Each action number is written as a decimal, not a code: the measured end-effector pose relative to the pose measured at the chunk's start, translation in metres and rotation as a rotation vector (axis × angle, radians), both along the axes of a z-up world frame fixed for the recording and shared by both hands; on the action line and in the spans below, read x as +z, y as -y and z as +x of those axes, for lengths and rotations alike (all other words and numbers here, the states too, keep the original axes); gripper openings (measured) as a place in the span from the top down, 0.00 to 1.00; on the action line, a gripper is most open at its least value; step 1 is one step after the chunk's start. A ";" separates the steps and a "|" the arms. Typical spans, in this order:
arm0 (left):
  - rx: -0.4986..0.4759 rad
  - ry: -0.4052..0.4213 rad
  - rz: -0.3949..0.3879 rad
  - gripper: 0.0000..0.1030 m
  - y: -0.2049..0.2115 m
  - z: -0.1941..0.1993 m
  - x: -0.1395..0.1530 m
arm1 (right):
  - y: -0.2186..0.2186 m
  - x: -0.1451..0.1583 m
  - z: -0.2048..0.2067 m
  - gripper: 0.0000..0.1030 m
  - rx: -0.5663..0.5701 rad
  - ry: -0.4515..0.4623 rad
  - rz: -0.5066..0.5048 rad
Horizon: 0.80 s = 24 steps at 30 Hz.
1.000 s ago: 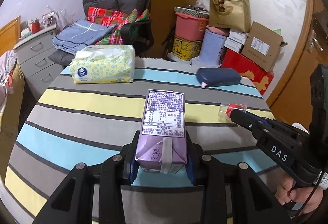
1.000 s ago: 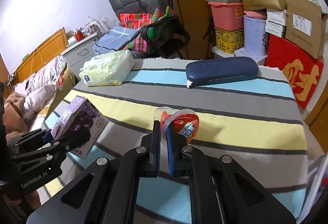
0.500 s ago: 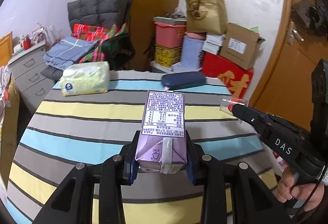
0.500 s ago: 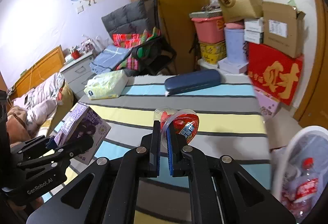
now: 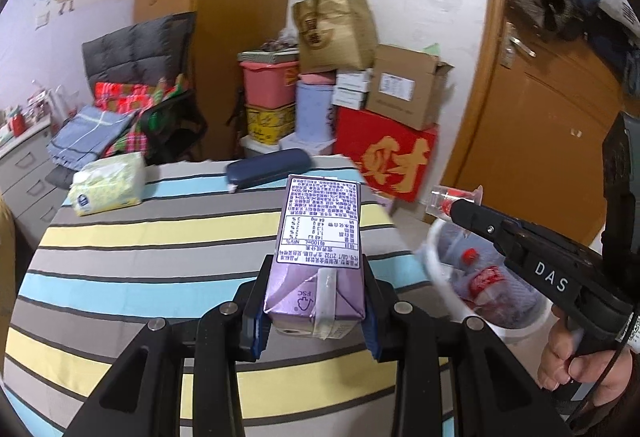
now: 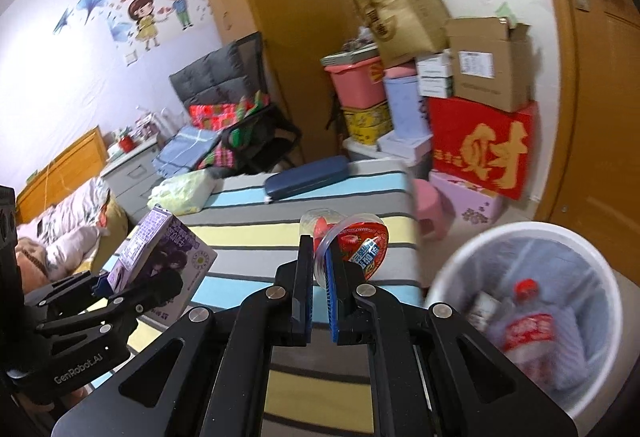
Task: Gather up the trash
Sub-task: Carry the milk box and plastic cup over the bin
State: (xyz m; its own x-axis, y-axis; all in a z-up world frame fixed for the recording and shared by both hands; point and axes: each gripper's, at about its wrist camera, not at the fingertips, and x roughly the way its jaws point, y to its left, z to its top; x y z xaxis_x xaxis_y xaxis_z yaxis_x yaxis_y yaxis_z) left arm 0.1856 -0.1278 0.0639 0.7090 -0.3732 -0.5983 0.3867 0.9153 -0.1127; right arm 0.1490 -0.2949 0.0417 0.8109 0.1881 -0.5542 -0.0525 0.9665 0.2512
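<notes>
My left gripper (image 5: 316, 301) is shut on a purple drink carton (image 5: 318, 249) and holds it above the striped table (image 5: 160, 261). The carton (image 6: 160, 257) also shows at the left of the right wrist view. My right gripper (image 6: 319, 269) is shut on the rim of a clear plastic cup with a red lid (image 6: 352, 243), held up near the table's right edge. The cup (image 5: 450, 199) also shows in the left wrist view, above a white trash bin (image 5: 440, 277). The bin (image 6: 532, 309) holds a red-labelled bottle (image 6: 528, 329) and other trash.
A dark blue case (image 5: 268, 165) and a yellow tissue pack (image 5: 108, 183) lie at the table's far side. Beyond stand a chair with blankets (image 5: 136, 97), stacked boxes (image 5: 384, 117), a pink stool (image 6: 432, 209) and a wooden door (image 5: 560, 109).
Both grippers have risen and swung right with their loads. The white trash bin has come into fuller view at the right, beneath the cup.
</notes>
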 end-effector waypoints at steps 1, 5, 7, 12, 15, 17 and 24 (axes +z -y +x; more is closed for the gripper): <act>-0.011 0.002 -0.002 0.64 0.006 -0.003 0.000 | 0.005 0.001 -0.003 0.94 -0.014 0.003 0.000; -0.053 0.008 0.000 0.64 0.030 -0.016 0.004 | 0.023 0.003 -0.017 0.94 -0.060 0.015 0.002; -0.075 0.013 0.005 0.64 0.042 -0.022 0.005 | 0.031 0.003 -0.023 0.94 -0.078 0.017 0.003; -0.122 0.017 0.010 0.64 0.068 -0.035 0.007 | 0.049 0.004 -0.039 0.94 -0.127 0.030 0.004; -0.152 0.014 0.013 0.64 0.086 -0.043 0.005 | 0.059 0.004 -0.047 0.94 -0.147 0.028 0.005; -0.172 0.009 0.019 0.64 0.098 -0.048 0.003 | 0.068 0.002 -0.053 0.94 -0.167 0.027 0.001; -0.222 -0.029 0.030 0.64 0.135 -0.052 -0.013 | 0.098 -0.007 -0.065 0.94 -0.227 -0.014 -0.001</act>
